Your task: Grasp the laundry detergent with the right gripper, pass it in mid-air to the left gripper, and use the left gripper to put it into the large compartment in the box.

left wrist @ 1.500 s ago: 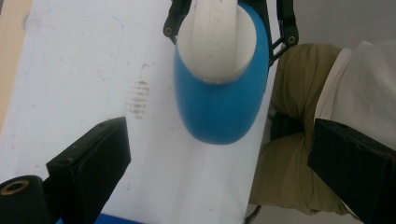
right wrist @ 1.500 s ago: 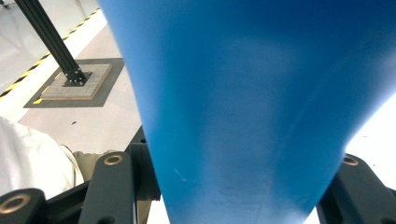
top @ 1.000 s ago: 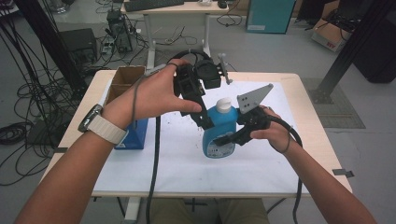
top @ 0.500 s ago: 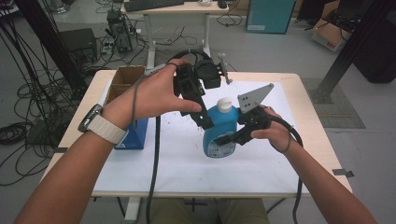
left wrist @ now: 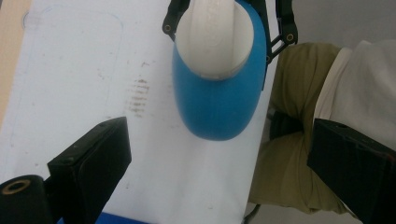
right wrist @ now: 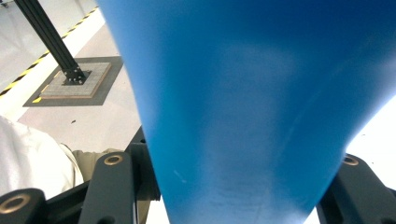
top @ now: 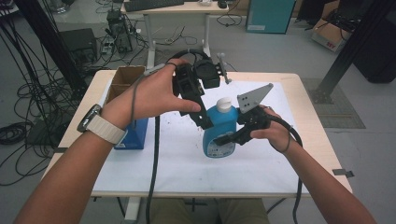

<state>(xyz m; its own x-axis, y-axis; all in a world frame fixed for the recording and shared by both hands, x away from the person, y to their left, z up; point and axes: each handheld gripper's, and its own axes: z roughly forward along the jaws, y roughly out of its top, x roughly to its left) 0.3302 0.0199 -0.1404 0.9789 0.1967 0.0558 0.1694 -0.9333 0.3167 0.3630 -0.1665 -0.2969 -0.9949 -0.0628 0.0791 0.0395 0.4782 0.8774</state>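
Note:
A blue bottle [top: 218,135] with a white cap [top: 224,104] stands upright on the white sheet [top: 177,158] at the table's middle. My right gripper [top: 227,139] comes in from the right and is shut on the bottle's body; in the right gripper view the blue bottle [right wrist: 243,102] sits between both jaws of that gripper [right wrist: 233,191]. My left gripper [top: 205,120] hangs over the bottle's left shoulder, pointing down, open. In the left gripper view its own gripper [left wrist: 217,154] stands wide open above the white cap [left wrist: 215,37] and blue bottle [left wrist: 215,102], touching neither.
An open cardboard box [top: 122,80] and a blue box [top: 136,134] stand at the table's left side. A small white-topped item [top: 220,60] lies at the table's back edge. Cables trail from both grippers toward the front edge. The person's lap [left wrist: 289,154] is beyond the front edge.

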